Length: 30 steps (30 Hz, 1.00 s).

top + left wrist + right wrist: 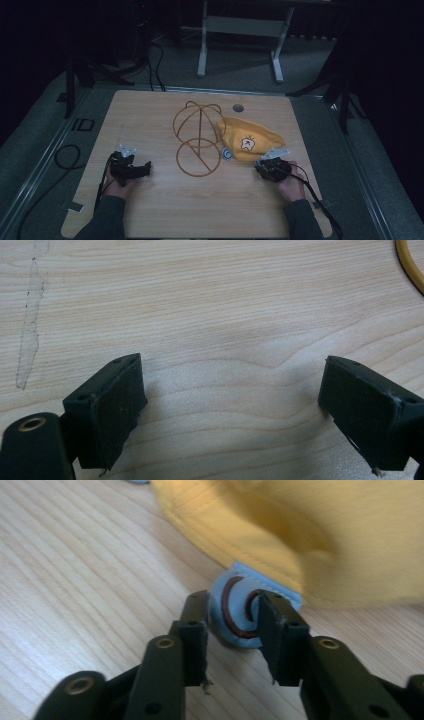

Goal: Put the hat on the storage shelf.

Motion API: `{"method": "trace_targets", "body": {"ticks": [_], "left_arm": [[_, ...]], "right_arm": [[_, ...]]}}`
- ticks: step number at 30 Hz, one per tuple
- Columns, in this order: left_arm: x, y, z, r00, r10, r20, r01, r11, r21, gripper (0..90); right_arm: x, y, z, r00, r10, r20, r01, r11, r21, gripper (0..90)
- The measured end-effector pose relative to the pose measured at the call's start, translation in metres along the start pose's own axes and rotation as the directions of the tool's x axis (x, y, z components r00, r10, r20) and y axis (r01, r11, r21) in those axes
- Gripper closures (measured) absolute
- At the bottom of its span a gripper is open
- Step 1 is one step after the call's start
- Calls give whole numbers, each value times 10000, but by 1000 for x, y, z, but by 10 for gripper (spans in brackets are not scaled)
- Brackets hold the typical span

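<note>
I have my right gripper (231, 630) down at the near edge of the yellow hat (248, 139), and its jaws stand narrow around one of the hat's round blue ears (239, 611). The ear sits between the 2 pads, though I cannot tell whether they pinch it yet or just bracket it. The hat itself lies flat on the wooden table (165, 210), just right of the wire hat stand (197, 138), with its printed face up and a second blue ear (227, 154) poking out beside the stand's base ring.

My left gripper (232, 405) rests low over bare wood at the left side of the table, jaws wide and holding nothing; a curve of the stand's ring (411, 267) shows at the far corner of its view.

I judge this to be the grasping step: taking hold of the hat so it can go onto the stand. Next I need to close firmly on the ear, since it is a small soft tab that could slip out, then lift and draw the hat left toward the dome. My free left gripper should likely come in to catch the opposite edge, so the hat opens over the wires instead of hanging limp.
</note>
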<state>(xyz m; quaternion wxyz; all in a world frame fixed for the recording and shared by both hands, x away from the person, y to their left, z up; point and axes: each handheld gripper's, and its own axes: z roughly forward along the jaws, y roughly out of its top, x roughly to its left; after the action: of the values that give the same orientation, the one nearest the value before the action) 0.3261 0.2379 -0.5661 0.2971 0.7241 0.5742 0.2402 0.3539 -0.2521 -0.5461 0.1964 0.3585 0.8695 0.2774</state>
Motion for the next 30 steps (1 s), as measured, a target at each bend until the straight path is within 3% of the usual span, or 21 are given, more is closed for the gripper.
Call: {"method": "trace_targets", "body": {"ticks": [6,11,13,17,23,30], "left_arm": [[0,0,0,10000,-20,2,20,10000,-16,115],[0,0,0,10000,-17,0,17,10000,-16,115],[0,0,0,10000,-15,1,15,10000,-16,115],[0,0,0,10000,-24,5,24,10000,-18,115],[0,0,0,10000,-14,5,14,10000,-16,115],[0,0,0,10000,-22,6,22,10000,-13,115]], "right_arm": [[2,9,9,9996,212,-180,-214,9997,-134,645],[-1,16,15,9966,820,-68,-821,9966,-87,764],[-2,18,15,9964,846,-45,-846,9964,-7,792],[0,26,16,9987,496,134,-499,9984,251,851],[10,35,16,9999,119,-7,-118,9999,78,855],[14,59,3,9997,-137,-177,128,9987,-503,857]]}}
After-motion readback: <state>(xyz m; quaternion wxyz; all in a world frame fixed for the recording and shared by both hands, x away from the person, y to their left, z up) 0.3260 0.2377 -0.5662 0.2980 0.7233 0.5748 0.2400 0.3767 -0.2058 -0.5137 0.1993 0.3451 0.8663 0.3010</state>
